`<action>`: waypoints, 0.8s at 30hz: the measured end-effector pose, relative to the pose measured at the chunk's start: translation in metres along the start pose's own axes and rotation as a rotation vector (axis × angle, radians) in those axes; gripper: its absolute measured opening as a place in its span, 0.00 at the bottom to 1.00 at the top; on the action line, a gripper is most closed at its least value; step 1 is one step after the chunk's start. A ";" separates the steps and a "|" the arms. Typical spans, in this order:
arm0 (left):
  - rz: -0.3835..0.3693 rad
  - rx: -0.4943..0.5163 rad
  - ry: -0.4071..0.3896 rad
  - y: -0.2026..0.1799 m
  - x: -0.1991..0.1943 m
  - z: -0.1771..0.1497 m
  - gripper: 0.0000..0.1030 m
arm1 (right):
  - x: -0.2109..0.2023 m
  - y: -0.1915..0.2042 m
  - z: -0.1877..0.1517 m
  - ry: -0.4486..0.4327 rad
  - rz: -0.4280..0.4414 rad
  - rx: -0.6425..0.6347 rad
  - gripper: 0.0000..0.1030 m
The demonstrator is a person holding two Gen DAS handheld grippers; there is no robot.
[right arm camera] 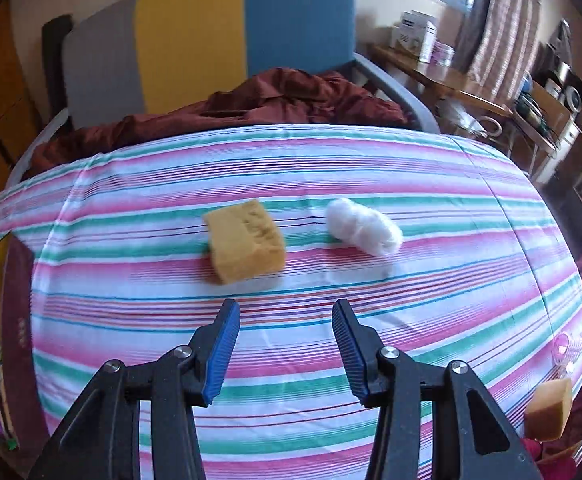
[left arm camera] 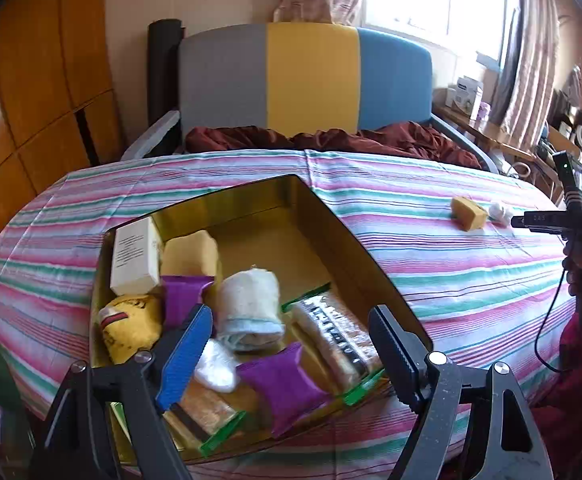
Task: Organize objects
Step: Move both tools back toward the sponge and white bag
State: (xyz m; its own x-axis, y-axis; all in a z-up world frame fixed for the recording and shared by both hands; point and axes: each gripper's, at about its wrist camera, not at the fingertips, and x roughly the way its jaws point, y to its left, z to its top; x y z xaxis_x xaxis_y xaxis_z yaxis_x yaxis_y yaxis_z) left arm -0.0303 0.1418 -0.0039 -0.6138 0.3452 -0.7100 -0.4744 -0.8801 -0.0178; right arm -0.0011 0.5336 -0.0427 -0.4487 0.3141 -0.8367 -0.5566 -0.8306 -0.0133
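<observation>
Left wrist view: the left gripper (left arm camera: 291, 344) hangs wide open and empty over a packed gold tin (left arm camera: 331, 216). Only the right view shows the right gripper (right arm camera: 287, 344), parted and empty, near a sponge (right arm camera: 245, 240) and cotton wad (right arm camera: 363, 226) on the striped bed (right arm camera: 451, 280).

A yellow sponge block (right arm camera: 245, 246) and white cotton wad (right arm camera: 365, 226) lie near each other on the striped sheet (right arm camera: 291, 160).

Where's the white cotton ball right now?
In the right wrist view, the white cotton ball lies on the striped bedsheet, just right of the yellow sponge and apart from it, ahead of the open right gripper.
</observation>
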 end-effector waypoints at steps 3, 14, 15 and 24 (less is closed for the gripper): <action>-0.018 0.031 0.007 -0.016 0.006 0.007 0.79 | 0.022 -0.042 -0.008 0.084 -0.006 0.188 0.47; -0.191 0.096 0.087 -0.098 0.045 0.053 0.79 | 0.018 -0.099 -0.015 0.098 0.137 0.505 0.64; -0.207 0.098 0.100 -0.106 0.050 0.058 0.79 | 0.017 -0.100 -0.015 0.093 0.144 0.515 0.64; -0.289 0.069 0.231 -0.184 0.120 0.095 0.79 | 0.006 -0.120 -0.021 0.058 0.220 0.607 0.65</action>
State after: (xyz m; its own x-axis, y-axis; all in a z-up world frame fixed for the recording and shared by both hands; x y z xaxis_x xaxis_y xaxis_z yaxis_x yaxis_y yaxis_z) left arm -0.0765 0.3757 -0.0189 -0.2931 0.4868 -0.8228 -0.6538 -0.7301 -0.1991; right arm 0.0778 0.6253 -0.0577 -0.5684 0.1264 -0.8130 -0.7599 -0.4595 0.4598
